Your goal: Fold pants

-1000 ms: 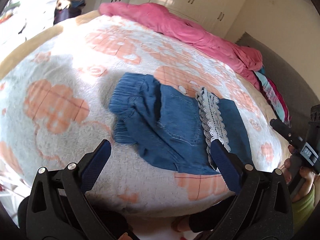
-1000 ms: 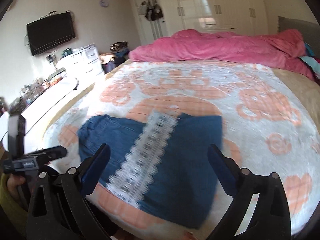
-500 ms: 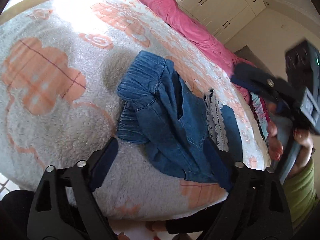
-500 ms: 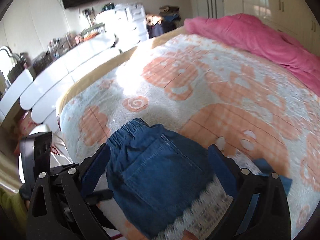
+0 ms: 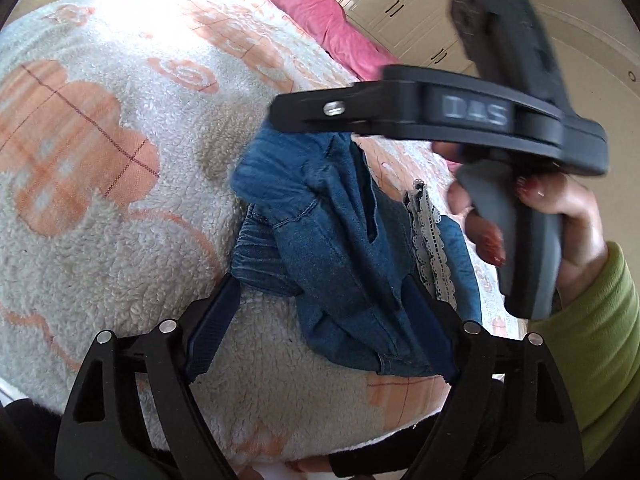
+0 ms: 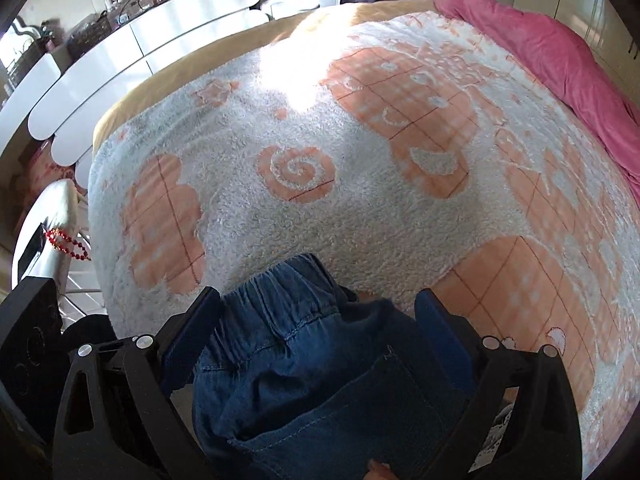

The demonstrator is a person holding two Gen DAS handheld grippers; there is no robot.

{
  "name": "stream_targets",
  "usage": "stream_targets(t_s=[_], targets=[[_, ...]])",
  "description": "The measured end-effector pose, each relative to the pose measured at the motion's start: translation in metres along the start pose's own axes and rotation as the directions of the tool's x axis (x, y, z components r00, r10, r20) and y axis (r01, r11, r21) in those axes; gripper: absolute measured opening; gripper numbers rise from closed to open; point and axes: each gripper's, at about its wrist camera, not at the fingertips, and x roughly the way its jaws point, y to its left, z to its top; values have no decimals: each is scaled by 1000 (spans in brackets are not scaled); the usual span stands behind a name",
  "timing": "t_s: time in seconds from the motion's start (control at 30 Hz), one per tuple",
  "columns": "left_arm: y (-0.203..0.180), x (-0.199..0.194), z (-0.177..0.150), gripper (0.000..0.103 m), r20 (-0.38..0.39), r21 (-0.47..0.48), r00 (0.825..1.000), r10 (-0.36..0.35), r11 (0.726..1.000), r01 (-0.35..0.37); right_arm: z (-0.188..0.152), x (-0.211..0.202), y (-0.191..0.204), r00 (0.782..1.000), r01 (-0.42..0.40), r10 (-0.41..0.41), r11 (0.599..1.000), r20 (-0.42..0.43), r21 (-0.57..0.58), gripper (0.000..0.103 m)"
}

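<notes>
Here, crumpled blue denim pants (image 5: 340, 264) with white lace trim (image 5: 432, 248) on fleecy peach-patterned bed blanket (image 5: 120, 220) — left tongs (image 5: 320, 328) agape, empty — right tongs (image 6: 316, 332) spread wide astride elastic waistband (image 6: 280, 292), gripping nothing.

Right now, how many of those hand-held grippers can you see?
2. The left hand-held gripper is open over the denim pants; the right hand-held gripper is open around the waistband, its body crossing the left view. None seems hidden.
</notes>
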Motion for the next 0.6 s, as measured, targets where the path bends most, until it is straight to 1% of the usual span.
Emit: stream_targets(t_s=[0.07,0.13,0.17,0.2,0.23,0.33,0.37,0.4,0.43,0.53,0.6], targets=[[0,1,1,81,3,-3,1000,-11,1000,11,2,13,-2,998,-45,45,999,-48,9,97],[-3,2,0,89,10,-9,1000,-25,1000,25,1,25,-5,994,-81,83,996,-77,29,96],[-5,4,0,90,10,-10,1000,-27,1000,27,-1,30,-6,991,-100,103,994,-81,39,93],[-6,5,0,91,10,-10,1000,-22,1000,22,-5,32,-7,990,-120,123,992,-70,50,85],[-8,4,0,91,9,-9,1000,-18,1000,18,-10,33,-10,984,-166,170,984,-55,66,70],[-7,3,0,92,16,-29,1000,-26,999,26,-20,17,-16,977,-215,214,974,22,69,56],[-7,3,0,92,18,-41,999,-30,999,31,-24,9,-19,973,-227,224,971,52,74,48],[-7,3,0,93,19,-53,999,-35,998,36,-26,4,-22,971,-233,228,969,67,81,45],[-8,3,0,93,21,-56,999,-32,998,33,-33,-6,-29,963,-261,251,960,99,102,43],[-16,6,1,93,13,-43,999,-29,999,30,-46,-30,-43,939,-320,297,939,173,123,41],[-24,8,1,93,5,-35,997,-73,997,73,-55,-45,-50,926,-342,310,930,214,133,41]])
